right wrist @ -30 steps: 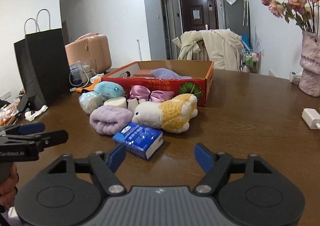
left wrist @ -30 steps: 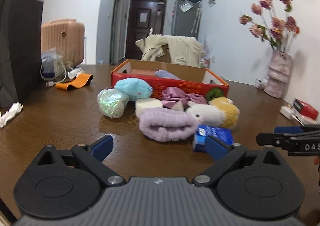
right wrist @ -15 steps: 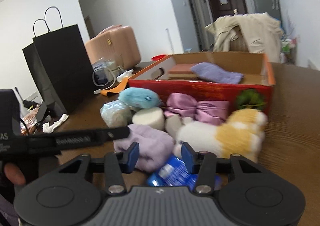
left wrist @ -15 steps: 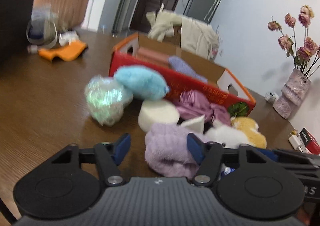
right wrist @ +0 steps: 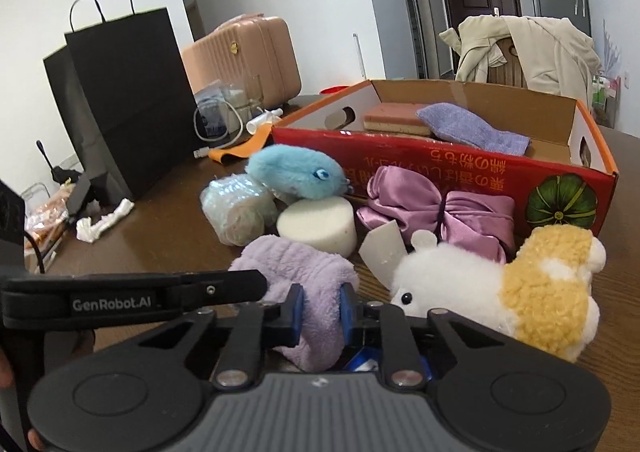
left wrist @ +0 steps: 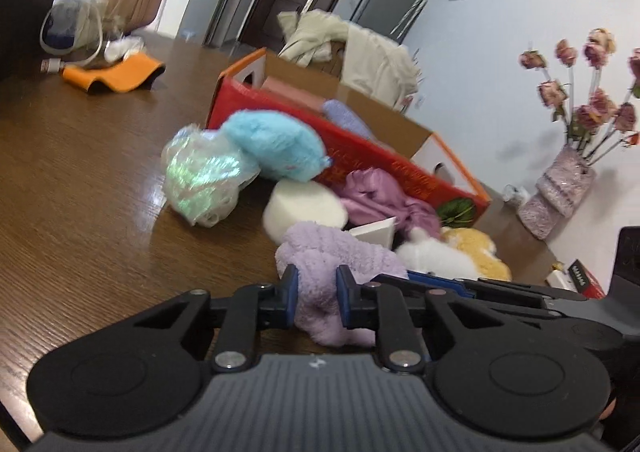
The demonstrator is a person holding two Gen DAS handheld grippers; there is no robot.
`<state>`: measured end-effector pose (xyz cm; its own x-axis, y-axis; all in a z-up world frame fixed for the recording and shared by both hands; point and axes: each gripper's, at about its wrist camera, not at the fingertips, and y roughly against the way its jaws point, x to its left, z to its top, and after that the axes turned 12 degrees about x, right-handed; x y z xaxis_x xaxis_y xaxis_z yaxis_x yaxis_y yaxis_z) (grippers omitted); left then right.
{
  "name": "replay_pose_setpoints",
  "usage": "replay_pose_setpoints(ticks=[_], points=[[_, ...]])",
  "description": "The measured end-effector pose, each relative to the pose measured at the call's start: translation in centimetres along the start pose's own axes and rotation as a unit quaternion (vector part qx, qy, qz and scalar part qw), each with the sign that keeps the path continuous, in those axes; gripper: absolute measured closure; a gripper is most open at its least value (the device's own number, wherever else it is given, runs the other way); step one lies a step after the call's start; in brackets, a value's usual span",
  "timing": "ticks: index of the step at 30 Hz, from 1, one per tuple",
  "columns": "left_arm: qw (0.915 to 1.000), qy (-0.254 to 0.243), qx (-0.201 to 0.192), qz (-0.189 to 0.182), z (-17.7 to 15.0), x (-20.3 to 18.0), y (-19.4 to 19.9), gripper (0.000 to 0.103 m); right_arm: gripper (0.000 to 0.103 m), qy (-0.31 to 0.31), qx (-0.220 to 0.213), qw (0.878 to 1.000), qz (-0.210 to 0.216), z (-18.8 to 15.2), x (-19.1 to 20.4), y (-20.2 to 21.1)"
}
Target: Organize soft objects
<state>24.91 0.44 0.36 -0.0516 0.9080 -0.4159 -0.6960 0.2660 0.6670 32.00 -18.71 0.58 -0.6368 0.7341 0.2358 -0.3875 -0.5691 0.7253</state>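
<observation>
A lilac fluffy towel (left wrist: 332, 260) (right wrist: 296, 264) lies at the front of a pile of soft things on the brown table. My left gripper (left wrist: 316, 300) is shut on its near edge. My right gripper (right wrist: 320, 312) is shut on the same towel from the other side. Behind it lie a white sponge (right wrist: 318, 226), a blue plush (right wrist: 294, 172), an iridescent mesh puff (left wrist: 204, 176), a purple satin bundle (right wrist: 440, 212) and a white-and-yellow plush (right wrist: 500, 292). A red cardboard box (right wrist: 440, 168) behind them holds a pink sponge (right wrist: 394, 118) and a lilac cloth (right wrist: 472, 130).
A black paper bag (right wrist: 120, 100) and a pink suitcase (right wrist: 248, 52) stand at the left. An orange strap (left wrist: 116, 74) and cables lie on the table behind. A vase of flowers (left wrist: 560, 188) stands at the right. A blue packet (right wrist: 366, 364) lies under my right gripper.
Both grippers moved forward to the pile and closed from wide open onto the lilac towel.
</observation>
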Motion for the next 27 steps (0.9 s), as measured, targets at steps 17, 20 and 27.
replay_pose_setpoints(ticks=[17, 20, 27], points=[[0.9893, -0.106, -0.048, -0.088, -2.9, -10.7, 6.1, 0.084, 0.086, -0.021, -0.132, 0.989, -0.07, -5.9, 0.9, 15.3], [0.9857, -0.122, -0.055, -0.102, -2.3, -12.4, 6.6, 0.084, 0.086, -0.034, -0.152, 0.985, -0.08, -6.6, 0.2, 17.2], [0.9782, -0.147, -0.063, -0.133, 4.1, -15.6, 5.4, 0.084, 0.086, -0.027, -0.183, 0.977, -0.108, -2.7, -2.1, 19.9]])
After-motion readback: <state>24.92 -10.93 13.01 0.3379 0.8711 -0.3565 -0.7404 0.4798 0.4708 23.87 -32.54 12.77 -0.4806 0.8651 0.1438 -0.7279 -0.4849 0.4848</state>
